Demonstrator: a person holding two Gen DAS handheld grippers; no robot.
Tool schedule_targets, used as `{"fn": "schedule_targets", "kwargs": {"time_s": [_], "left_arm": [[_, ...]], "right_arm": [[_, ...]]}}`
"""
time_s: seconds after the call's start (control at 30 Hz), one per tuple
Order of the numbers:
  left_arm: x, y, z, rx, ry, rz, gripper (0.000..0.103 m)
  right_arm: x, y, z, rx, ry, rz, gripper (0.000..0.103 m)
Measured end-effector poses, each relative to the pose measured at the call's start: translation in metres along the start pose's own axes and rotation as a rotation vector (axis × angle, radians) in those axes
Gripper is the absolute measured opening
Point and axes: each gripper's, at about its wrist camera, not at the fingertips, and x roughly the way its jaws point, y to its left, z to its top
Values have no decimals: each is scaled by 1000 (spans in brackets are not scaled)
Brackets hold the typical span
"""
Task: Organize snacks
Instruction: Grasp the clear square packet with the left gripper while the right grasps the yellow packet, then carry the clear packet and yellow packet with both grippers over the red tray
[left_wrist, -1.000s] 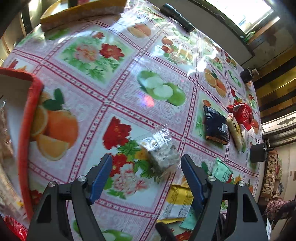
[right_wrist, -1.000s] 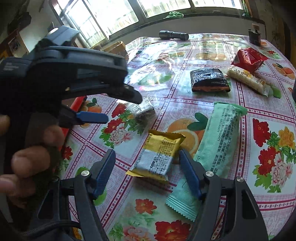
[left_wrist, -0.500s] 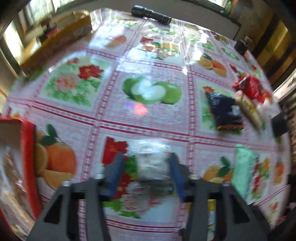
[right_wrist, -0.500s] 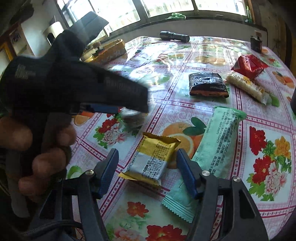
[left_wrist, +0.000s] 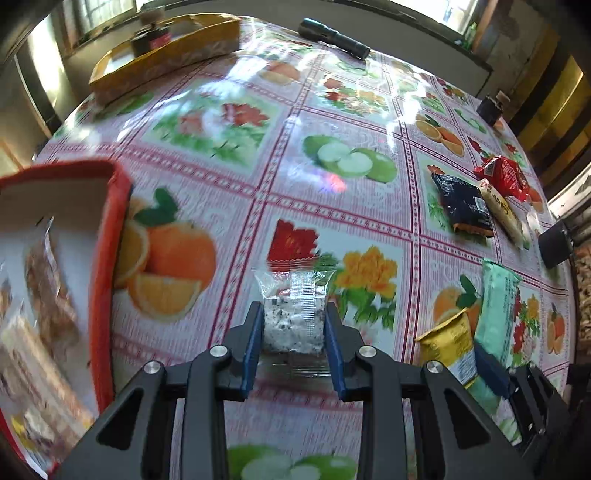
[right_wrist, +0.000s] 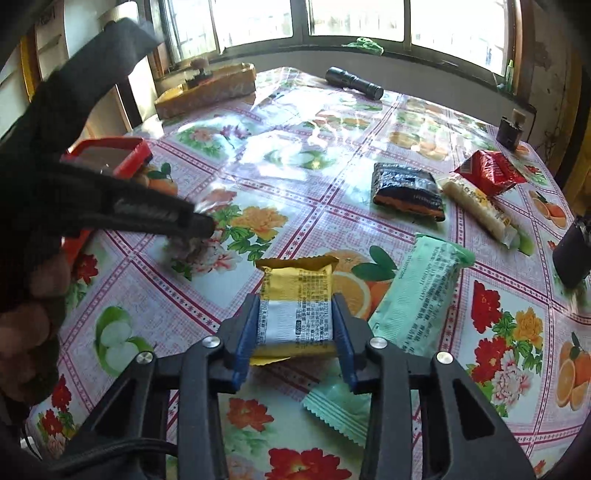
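Observation:
My left gripper (left_wrist: 294, 314) is shut on a clear-wrapped speckled white snack (left_wrist: 293, 317) and holds it just right of the red tray (left_wrist: 110, 236), which has several snacks in it. My right gripper (right_wrist: 295, 310) is shut on a yellow snack pack (right_wrist: 297, 306), beside a long mint green pack (right_wrist: 421, 288). The left gripper's black body (right_wrist: 122, 206) shows at the left of the right wrist view. The yellow pack (left_wrist: 452, 347) and green pack (left_wrist: 498, 306) also show in the left wrist view.
A black pack (right_wrist: 406, 192), a pale long bar (right_wrist: 480, 210) and a red pack (right_wrist: 487, 173) lie at the far right of the flowered tablecloth. A yellow tray (right_wrist: 210, 88) and a black torch (right_wrist: 354, 83) lie at the back. A dark object (right_wrist: 572, 254) stands at the right edge.
Both grippers were open around their snacks and have shut on them. The left one has turned toward the red tray with the speckled snack.

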Motion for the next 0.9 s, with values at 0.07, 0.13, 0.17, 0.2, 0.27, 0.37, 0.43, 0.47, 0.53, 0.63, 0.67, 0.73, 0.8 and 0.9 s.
{"fn": "schedule_targets", "kwargs": {"time_s": [0.07, 0.13, 0.17, 0.2, 0.27, 0.37, 0.43, 0.47, 0.53, 0.63, 0.67, 0.73, 0.8, 0.9], "left_arm": [[-8, 6, -8, -20, -6, -7, 31], [-20, 10, -17, -28, -25, -16, 31], [-26, 10, -22, -24, -40, -14, 31], [-34, 11, -27, -21, -58, -7, 31], [-49, 11, -37, -10, -94, -1, 31], [-64, 13, -48, -2, -128, 11, 31], [-69, 15, -51, -4, -132, 13, 31], [-70, 15, -52, -5, -135, 16, 31], [-74, 14, -56, -4, -146, 26, 31], [-81, 16, -62, -1, -167, 43, 31], [-84, 15, -63, 2, -172, 47, 31], [-87, 15, -65, 5, -185, 52, 31], [-91, 15, -67, 7, -198, 54, 31], [-98, 16, -69, 11, -220, 68, 31]], "right_arm": [[-8, -2, -1, 15, -21, 20, 40], [-18, -3, -2, 34, -39, 43, 40], [-24, -3, -3, 44, -50, 59, 40], [-29, -3, -4, 50, -59, 74, 40], [-39, -1, -4, 60, -76, 96, 40], [-52, 5, -5, 65, -101, 126, 41], [-55, 10, -3, 57, -107, 147, 41], [-57, 12, -3, 55, -111, 153, 41], [-62, 16, -2, 54, -123, 168, 41], [-66, 18, -1, 60, -133, 191, 41], [-68, 20, -1, 59, -136, 201, 41], [-71, 22, -1, 52, -140, 212, 41], [-73, 24, -1, 50, -146, 220, 41], [-75, 26, -1, 52, -151, 234, 41]]}}
